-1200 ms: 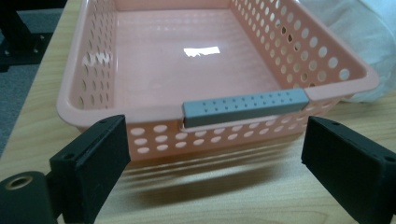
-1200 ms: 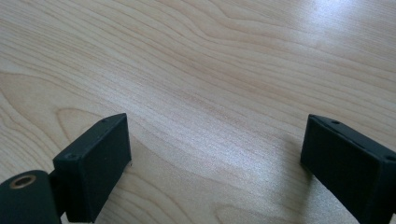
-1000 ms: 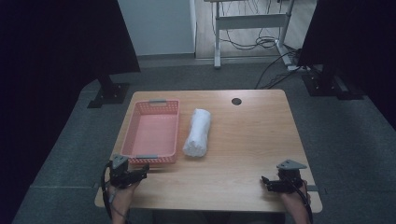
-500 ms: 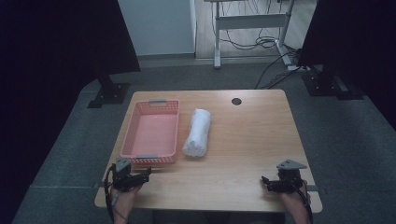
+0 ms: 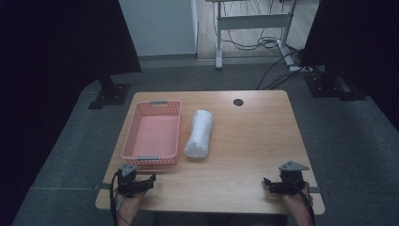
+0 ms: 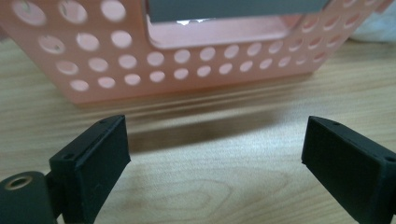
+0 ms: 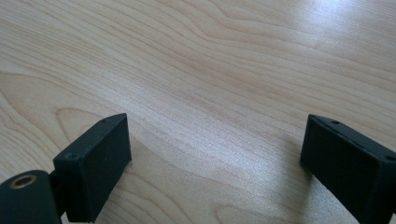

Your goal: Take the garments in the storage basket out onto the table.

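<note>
Pink plastic makes up the one basket (image 5: 153,134) on the table (image 5: 244,141); beside it, on its right in the high view, lies one rolled white towel (image 5: 198,134), just apart from the basket wall. One dark round hole (image 5: 238,102) sits in the tabletop near the far edge. Two claws are in view, one in each hand.

The left claw (image 5: 149,179) rests at the table's near left corner, just in front of the basket's near end. In the left claw view its two black jaws stand wide apart with nothing between them but bare wood, and the basket's perforated wall (image 6: 187,65) with its grey handle (image 6: 236,7) rises close ahead. A corner of the towel (image 6: 380,30) shows at the upper right there. The towel lies farther off, ahead and to the right of this claw.

The right claw (image 5: 267,183) sits at the near right corner, well apart from basket and towel. Its jaws too stand wide apart, over plain wood (image 7: 224,93).

Compared with a second ago, the left claw has come lower and nearer the table's front edge; the right claw, basket and towel are unchanged.
</note>
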`<state>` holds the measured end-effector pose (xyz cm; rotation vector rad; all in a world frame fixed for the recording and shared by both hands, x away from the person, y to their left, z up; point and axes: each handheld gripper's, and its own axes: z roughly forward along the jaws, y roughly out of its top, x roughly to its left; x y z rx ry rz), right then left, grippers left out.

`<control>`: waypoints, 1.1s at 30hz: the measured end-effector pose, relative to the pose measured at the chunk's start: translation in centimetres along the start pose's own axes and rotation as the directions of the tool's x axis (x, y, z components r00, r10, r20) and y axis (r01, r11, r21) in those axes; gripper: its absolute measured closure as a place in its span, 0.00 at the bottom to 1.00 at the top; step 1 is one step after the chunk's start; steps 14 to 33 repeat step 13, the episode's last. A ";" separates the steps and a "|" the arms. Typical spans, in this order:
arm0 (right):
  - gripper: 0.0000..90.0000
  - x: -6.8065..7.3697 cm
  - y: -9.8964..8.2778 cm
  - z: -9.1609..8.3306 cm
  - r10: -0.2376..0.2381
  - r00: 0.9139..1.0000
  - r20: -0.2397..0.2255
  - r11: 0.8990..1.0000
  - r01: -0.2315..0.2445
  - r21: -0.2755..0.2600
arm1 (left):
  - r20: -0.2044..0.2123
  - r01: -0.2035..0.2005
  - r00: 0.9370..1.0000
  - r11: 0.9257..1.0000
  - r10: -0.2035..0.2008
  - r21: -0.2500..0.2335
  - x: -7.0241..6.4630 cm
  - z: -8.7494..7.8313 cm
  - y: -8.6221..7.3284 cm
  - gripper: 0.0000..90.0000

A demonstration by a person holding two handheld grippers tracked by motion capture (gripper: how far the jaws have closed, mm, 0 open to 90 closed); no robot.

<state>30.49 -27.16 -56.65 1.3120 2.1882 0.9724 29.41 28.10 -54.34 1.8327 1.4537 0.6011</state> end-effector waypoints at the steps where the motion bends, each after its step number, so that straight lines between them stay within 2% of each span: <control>1: 0.09 0.0 0.0 0.0 0.000 1.000 0.000 1.000 0.000 0.000 | -0.001 0.000 1.000 1.000 0.000 0.004 -0.1 0.1 -0.1 0.08; 13: 0.09 0.0 0.0 0.0 0.000 1.000 0.000 1.000 0.000 0.000 | -0.026 -0.023 0.999 0.997 0.024 0.068 -0.6 1.0 -0.9 0.08; 33: 0.09 0.0 0.0 0.0 0.000 1.000 0.000 1.000 0.000 0.000 | -0.026 -0.023 0.999 0.997 0.024 0.068 -0.6 1.0 -0.9 0.08</control>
